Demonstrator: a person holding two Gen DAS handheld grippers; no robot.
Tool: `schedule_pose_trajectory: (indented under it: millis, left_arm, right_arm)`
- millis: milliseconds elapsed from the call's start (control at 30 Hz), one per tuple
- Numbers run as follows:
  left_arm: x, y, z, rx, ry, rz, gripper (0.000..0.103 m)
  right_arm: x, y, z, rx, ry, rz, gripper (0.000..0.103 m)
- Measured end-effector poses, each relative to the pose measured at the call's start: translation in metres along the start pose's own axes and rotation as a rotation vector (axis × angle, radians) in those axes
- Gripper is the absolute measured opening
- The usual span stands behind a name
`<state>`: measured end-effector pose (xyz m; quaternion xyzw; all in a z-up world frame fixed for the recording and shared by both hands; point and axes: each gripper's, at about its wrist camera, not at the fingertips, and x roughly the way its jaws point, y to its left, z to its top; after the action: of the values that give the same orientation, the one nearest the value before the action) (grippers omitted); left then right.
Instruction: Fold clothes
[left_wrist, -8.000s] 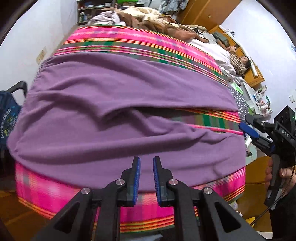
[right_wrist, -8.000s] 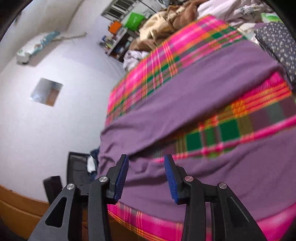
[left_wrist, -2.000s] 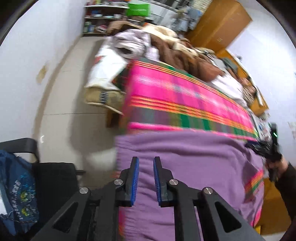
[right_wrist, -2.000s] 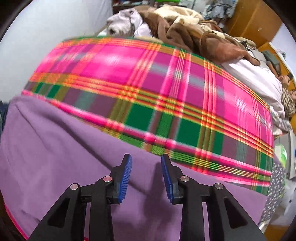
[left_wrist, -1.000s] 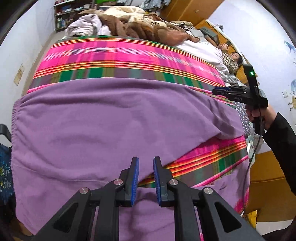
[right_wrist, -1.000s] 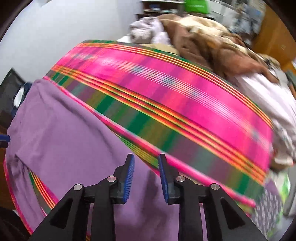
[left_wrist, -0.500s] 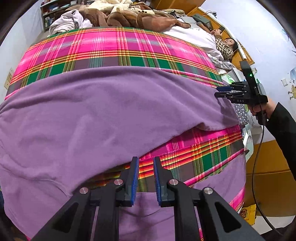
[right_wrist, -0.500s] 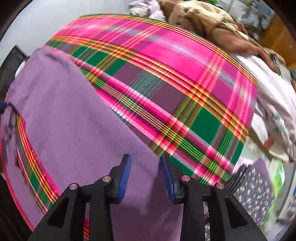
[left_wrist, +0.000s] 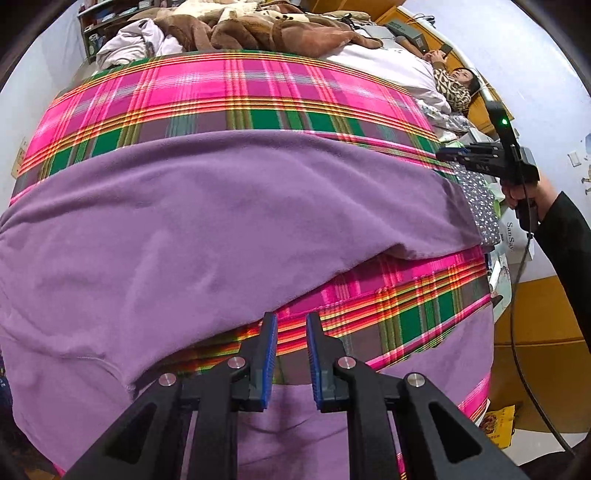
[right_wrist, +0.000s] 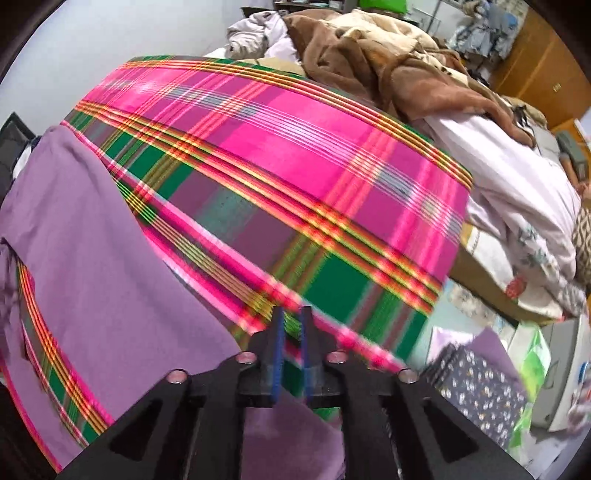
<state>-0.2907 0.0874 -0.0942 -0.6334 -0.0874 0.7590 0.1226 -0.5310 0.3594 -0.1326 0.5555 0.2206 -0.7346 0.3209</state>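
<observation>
Left wrist: "SanSa" on white box (left_wrist: 514, 236)

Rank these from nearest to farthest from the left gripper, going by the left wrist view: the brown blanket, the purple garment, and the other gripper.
1. purple garment, right under the left gripper.
2. right gripper, off to the right, over the bed edge.
3. brown blanket, heaped at the far end.

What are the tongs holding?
Nothing. The left tongs are open above the purple garment and plaid cloth. The right tongs are nearly shut, with nothing visibly between them.
</observation>
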Motion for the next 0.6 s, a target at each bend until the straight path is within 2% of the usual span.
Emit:
schedule_pose_trajectory:
  millis: [33, 67, 333, 467, 567, 600]
  left_arm:
    - [0.001, -0.002, 0.001, 0.005, 0.002, -0.001, 0.015]
    - [0.003, -0.004, 0.002, 0.011, 0.006, -0.003, 0.015]
    - [0.021, -0.027, 0.007, 0.051, 0.046, -0.023, 0.015]
    - [0.026, -0.039, 0.011, 0.076, 0.061, -0.029, 0.015]
    - [0.027, -0.046, 0.015, 0.092, 0.063, -0.029, 0.015]
    - [0.027, -0.047, 0.015, 0.094, 0.063, -0.031, 0.015]
  right_arm:
    - [-0.001, -0.007, -0.005, 0.019, 0.002, 0.011, 0.034]
    - [-0.002, -0.014, -0.015, 0.051, 0.007, 0.025, 0.035]
    - [-0.006, -0.070, -0.096, 0.309, 0.044, 0.130, 0.039]
    - [-0.003, -0.061, -0.113, 0.361, 0.014, 0.219, 0.039]
    - [0.006, -0.067, -0.106, 0.384, -0.001, 0.247, 0.038]
    - [0.005, -0.068, -0.105, 0.400, -0.014, 0.253, 0.023]
